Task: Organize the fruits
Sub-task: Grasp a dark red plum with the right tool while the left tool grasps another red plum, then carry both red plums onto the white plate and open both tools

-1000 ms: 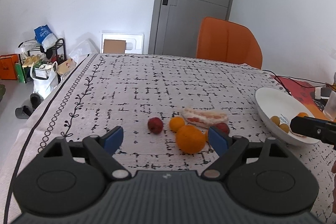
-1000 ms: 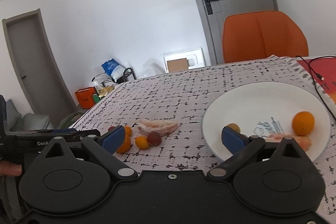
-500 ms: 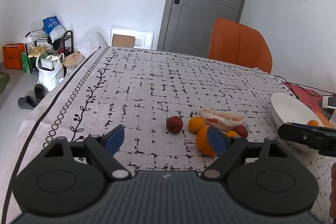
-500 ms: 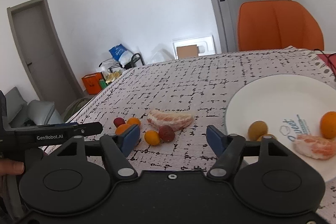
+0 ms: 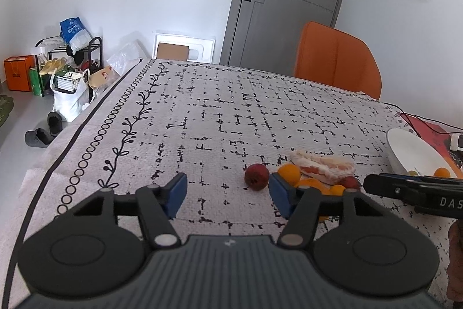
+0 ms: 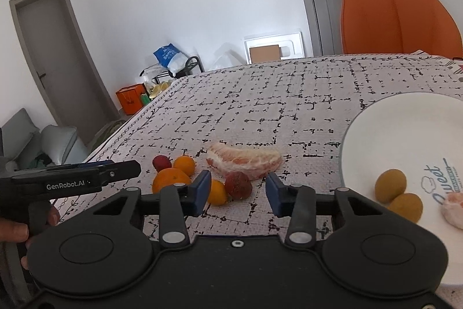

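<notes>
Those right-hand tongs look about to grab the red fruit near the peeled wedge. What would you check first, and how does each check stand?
1. Right tongs open and empty: ok.
2. Red fruit lined up between the tips: ok.
3. Neighbours clear: not ok, small orange fruit and peeled wedge sit very close.
4. Tips at fruit level: cannot tell.
5. Plate has space: ok.
6. Left tongs out of the way: ok, open and off to the side.

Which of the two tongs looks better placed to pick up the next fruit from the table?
Probably the right tongs: open, with the dark red fruit lying between their fingers and the white plate close beside. The left tongs, also open, frame bare tablecloth.
</notes>
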{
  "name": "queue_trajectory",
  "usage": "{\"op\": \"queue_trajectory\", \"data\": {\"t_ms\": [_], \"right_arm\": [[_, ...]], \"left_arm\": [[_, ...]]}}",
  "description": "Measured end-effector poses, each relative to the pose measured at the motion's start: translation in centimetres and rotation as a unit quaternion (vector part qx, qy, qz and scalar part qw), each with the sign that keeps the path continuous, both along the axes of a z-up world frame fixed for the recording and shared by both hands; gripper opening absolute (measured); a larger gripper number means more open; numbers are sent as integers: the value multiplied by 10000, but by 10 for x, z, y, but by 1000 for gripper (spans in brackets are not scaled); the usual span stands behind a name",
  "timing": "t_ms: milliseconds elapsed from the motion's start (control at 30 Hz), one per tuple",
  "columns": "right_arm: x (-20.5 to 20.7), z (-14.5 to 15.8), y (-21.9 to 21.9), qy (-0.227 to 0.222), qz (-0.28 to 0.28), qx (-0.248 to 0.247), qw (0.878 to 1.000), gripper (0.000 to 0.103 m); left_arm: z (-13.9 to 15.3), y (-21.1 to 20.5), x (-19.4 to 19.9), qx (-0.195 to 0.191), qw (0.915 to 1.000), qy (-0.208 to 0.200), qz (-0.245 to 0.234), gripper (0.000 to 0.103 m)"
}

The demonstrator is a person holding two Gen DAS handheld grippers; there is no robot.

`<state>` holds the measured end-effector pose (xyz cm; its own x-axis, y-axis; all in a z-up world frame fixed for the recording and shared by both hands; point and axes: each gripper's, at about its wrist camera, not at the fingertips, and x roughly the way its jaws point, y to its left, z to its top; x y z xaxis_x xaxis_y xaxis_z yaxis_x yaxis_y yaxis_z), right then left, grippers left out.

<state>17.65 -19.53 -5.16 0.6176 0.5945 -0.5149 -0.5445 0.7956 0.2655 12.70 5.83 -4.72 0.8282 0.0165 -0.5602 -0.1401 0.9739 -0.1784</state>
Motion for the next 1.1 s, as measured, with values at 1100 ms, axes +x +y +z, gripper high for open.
{"op": "queue_trajectory", "data": {"t_ms": [1100], "right_arm": [[10, 2, -5, 19, 104, 95, 9999, 17]], "left_arm": [[1, -14, 23, -38, 9997, 10, -231, 22]]}}
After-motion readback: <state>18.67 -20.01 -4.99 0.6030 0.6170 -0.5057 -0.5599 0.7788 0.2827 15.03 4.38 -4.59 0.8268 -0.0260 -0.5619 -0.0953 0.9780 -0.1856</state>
